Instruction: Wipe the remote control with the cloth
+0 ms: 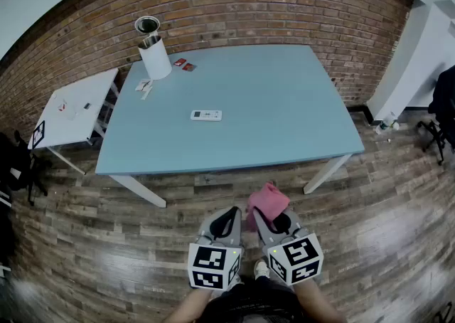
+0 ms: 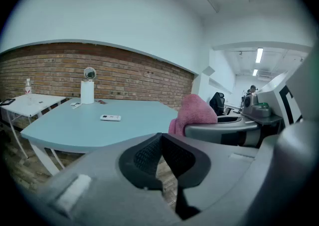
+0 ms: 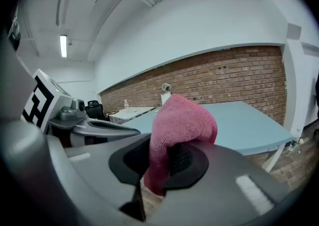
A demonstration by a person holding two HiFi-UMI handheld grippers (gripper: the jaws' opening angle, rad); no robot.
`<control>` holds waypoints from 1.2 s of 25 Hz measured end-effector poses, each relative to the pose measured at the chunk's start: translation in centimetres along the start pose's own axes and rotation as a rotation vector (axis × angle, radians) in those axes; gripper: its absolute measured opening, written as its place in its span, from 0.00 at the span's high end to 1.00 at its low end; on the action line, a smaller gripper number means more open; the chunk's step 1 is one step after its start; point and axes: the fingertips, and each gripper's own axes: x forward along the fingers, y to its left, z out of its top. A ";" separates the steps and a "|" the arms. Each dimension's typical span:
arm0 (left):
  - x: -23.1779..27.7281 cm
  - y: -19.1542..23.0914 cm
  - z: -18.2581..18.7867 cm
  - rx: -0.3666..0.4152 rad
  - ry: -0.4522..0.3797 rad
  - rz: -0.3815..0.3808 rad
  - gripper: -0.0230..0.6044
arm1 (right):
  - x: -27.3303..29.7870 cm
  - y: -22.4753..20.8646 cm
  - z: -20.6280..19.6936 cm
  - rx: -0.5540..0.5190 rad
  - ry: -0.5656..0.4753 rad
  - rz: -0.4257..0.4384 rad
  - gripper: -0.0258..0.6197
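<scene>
A white remote control (image 1: 206, 115) lies flat near the middle of the light blue table (image 1: 284, 122); the left gripper view shows the remote (image 2: 110, 117) far ahead. My right gripper (image 1: 261, 216) is shut on a pink cloth (image 1: 268, 202), which bunches up over its jaws (image 3: 182, 123). My left gripper (image 1: 229, 221) is shut with nothing in it, its dark pads (image 2: 149, 158) pressed together. Both grippers hang side by side over the wooden floor, well short of the table's near edge. The cloth (image 2: 195, 114) shows to the right in the left gripper view.
A white cylinder with a small round mirror (image 1: 152, 48) stands at the table's far left, with small red and white items (image 1: 183, 65) beside it. A small white side table (image 1: 75, 107) stands to the left. Brick wall behind; a dark chair (image 1: 442, 112) at far right.
</scene>
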 end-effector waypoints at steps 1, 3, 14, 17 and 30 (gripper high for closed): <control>-0.3 0.2 0.0 -0.001 -0.002 -0.001 0.97 | 0.0 0.4 0.1 -0.001 -0.003 0.000 0.87; -0.8 0.6 0.1 -0.003 -0.006 -0.004 0.97 | 0.1 1.0 0.3 -0.004 -0.006 -0.002 0.87; -2.5 3.3 -0.2 0.008 -0.017 -0.021 0.97 | 1.6 4.1 0.6 0.003 -0.013 -0.011 0.86; -2.4 4.3 -0.3 0.010 -0.017 -0.019 0.97 | 2.6 4.6 0.3 0.001 -0.005 -0.006 0.86; 3.1 10.6 0.4 0.017 0.026 0.000 0.96 | 10.9 2.3 1.6 0.019 0.006 0.027 0.86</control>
